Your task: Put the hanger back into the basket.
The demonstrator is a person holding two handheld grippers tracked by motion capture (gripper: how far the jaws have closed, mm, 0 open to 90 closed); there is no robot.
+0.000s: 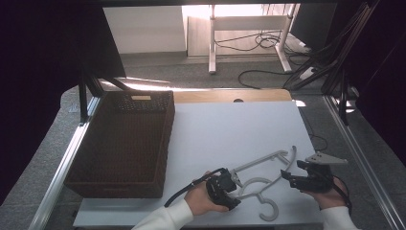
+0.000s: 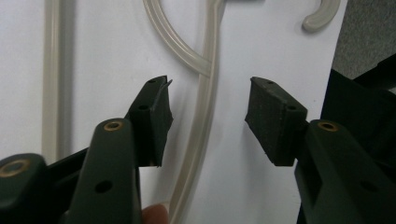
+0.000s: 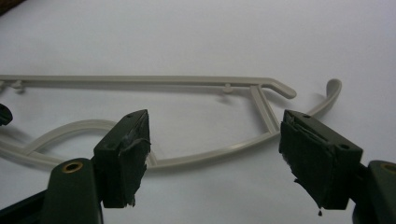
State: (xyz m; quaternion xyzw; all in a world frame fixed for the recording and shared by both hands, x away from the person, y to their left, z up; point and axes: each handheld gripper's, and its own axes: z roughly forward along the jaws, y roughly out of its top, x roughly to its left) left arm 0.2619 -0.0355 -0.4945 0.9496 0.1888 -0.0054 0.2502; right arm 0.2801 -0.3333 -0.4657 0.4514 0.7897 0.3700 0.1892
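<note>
A pale grey plastic clothes hanger (image 1: 262,179) is laid flat on the white table top (image 1: 230,129), near the front edge and to the right of a dark brown woven wicker basket (image 1: 125,143). Its hook is turned toward the person.

The left gripper (image 1: 233,181) is held over the hanger's left part, close to its neck. In the left gripper view, a curved bar of the hanger (image 2: 205,116) is seen between the two black jaws, which are parted; the bar is touched by neither pad, though the left pad (image 2: 156,116) stands just beside it. A fingertip is seen at the bottom edge of that view.

The right gripper (image 1: 293,175) is held at the hanger's right end. In the right gripper view, the jaws are spread wide with the hanger's lower bar (image 3: 210,151) running across between them; nothing is grasped. The pads are seen to be worn and ragged at the edges (image 3: 133,149).
</note>
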